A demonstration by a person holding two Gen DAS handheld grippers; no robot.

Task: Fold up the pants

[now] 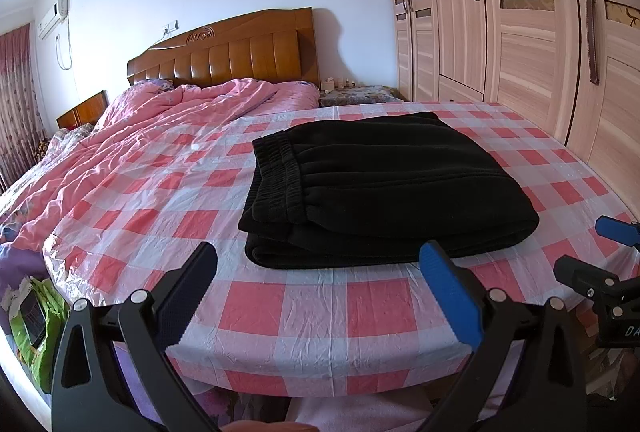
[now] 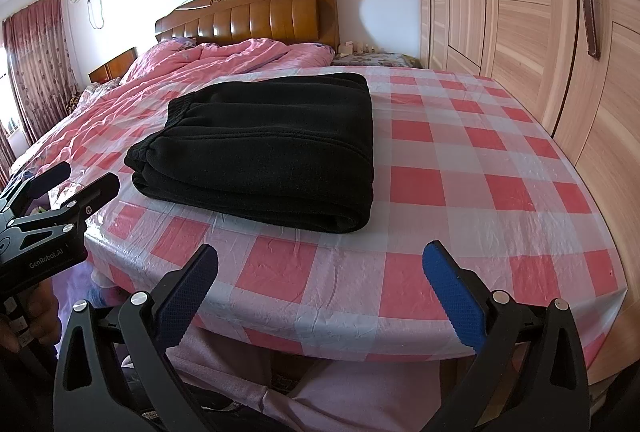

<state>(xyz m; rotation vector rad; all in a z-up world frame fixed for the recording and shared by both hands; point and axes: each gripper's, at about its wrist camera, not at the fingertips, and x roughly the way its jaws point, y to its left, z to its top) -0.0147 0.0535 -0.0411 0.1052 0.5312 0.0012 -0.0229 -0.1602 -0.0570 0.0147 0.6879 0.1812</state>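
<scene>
Pants: black, folded into a stacked rectangle, lay on the checked cloth near the bed's near edge.
Left claw: spread wide, empty, just short of the pants.
Right claw: spread wide, empty, nearer than the fold.
Wardrobe: right.

Bedroom surroundings
A checked cloth covered the foreground; pink quilt left, headboard behind, wardrobe upper right.

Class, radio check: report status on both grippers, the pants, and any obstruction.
Left gripper open, empty, short of the pants. Right gripper open, empty. Pants folded in a stack on the checked cloth, untouched. Nothing in the way.
</scene>
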